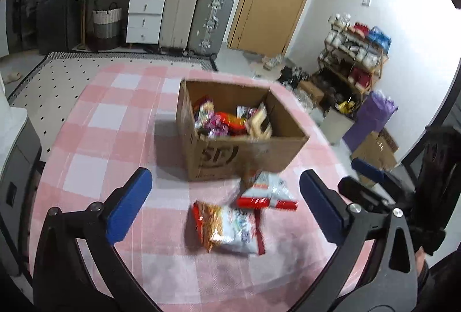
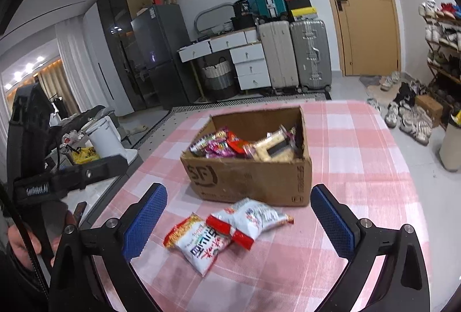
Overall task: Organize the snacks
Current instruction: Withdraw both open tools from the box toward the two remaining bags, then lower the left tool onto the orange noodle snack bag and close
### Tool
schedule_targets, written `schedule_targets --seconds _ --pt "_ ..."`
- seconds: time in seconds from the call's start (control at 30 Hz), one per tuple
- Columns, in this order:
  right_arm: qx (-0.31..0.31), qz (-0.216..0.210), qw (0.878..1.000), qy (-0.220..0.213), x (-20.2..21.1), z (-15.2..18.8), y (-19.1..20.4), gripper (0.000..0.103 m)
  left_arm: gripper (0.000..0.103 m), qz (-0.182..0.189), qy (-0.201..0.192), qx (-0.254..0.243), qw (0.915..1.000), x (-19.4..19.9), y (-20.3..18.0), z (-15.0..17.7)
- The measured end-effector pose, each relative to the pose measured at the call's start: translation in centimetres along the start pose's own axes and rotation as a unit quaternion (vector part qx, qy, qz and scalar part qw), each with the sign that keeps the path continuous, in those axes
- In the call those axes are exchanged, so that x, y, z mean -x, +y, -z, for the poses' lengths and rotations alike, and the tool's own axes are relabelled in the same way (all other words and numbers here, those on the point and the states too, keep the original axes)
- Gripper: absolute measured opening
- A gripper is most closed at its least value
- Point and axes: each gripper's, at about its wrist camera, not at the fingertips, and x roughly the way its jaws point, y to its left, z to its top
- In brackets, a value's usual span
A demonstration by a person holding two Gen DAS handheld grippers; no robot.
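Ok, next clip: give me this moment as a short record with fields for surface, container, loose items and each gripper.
surface: table with pink checked cloth
container: open cardboard box, upright, already holding mixed snack packets
loose items: two snack bags on the cloth in front of the box; nearer bag and farther bag, overlapping at a red edge
left gripper: open, above the bags, holding nothing
right gripper: open, above the bags, holding nothing
task status: two bags not yet in the box
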Motion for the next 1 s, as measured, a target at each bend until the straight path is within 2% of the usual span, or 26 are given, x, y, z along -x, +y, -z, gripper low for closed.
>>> schedule_targets --seconds 0.4,0.53,1.0 --pt "0.011 0.007 1.000 0.017 -1.4 3.1 -0.7 0.102 0.102 -0.005 0.062 0.009 0.9980 -5.0 1.0 3.9" --pt "0.016 0.025 0.999 0.018 -2.1 3.7 -0.8 0.102 0.102 -0.001 0.079 0.020 0.9967 -6.5 1.7 5.0" --pt "0.001 0.010 1.000 0.024 -3.5 5.0 -1.7 0.102 0.102 0.024 0.156 0.049 0.9862 -13.3 2.9 7.8"
